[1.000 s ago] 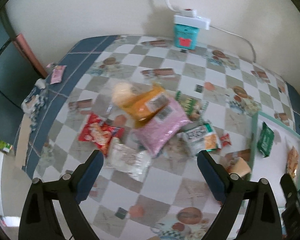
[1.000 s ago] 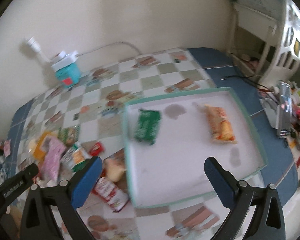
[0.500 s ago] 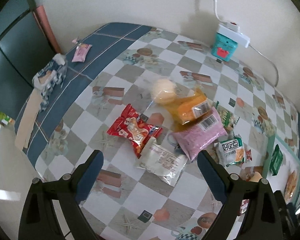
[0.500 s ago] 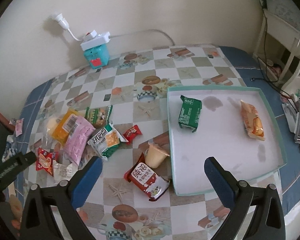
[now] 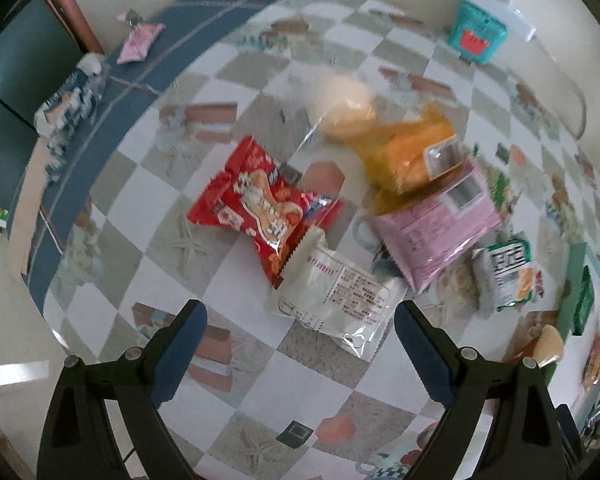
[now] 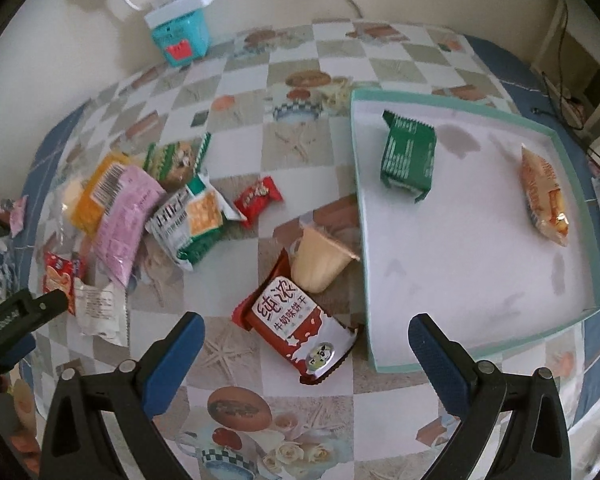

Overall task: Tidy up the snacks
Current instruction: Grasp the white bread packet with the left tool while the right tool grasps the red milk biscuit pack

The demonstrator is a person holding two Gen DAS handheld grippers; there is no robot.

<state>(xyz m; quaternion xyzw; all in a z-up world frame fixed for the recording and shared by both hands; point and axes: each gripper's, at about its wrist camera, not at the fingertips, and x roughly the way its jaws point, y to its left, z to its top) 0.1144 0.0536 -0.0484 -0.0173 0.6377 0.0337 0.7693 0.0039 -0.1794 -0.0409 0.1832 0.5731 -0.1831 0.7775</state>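
1. Table (image 6: 260, 128), covered in a checked cloth with a blue border, stood against a pale wall and carried all items below.
2. Tray (image 6: 358, 208), shallow, white inside with a teal rim, lay on the table's right side. It held a green packet (image 6: 409, 158) and, well apart from it, an orange packet (image 6: 544, 196).
3. Right gripper (image 6: 305, 346) hung above the table, jaws wide apart and empty. Beneath its gap lay a red-and-white biscuit packet (image 6: 298, 330), just beside the tray's near corner.
4. Left gripper (image 5: 300, 338) likewise stood spread and empty, over a white packet (image 5: 336, 298).
5. Pink packet (image 5: 434, 226) lay partly under a yellow packet (image 5: 414, 160), in the loose heap left of the tray.
6. Red packet (image 5: 262, 210) had one corner tucked under the white packet.
7. Green-and-white cracker packet (image 6: 192, 222) lay at the heap's tray-side edge.
8. Teal box (image 6: 180, 38) stood by the wall, a white power strip on top.
9. Beige cup (image 6: 320, 260) lay tipped, touching the tray's rim.
10. Small red sweet (image 6: 258, 200) lay alone near the cracker packet.
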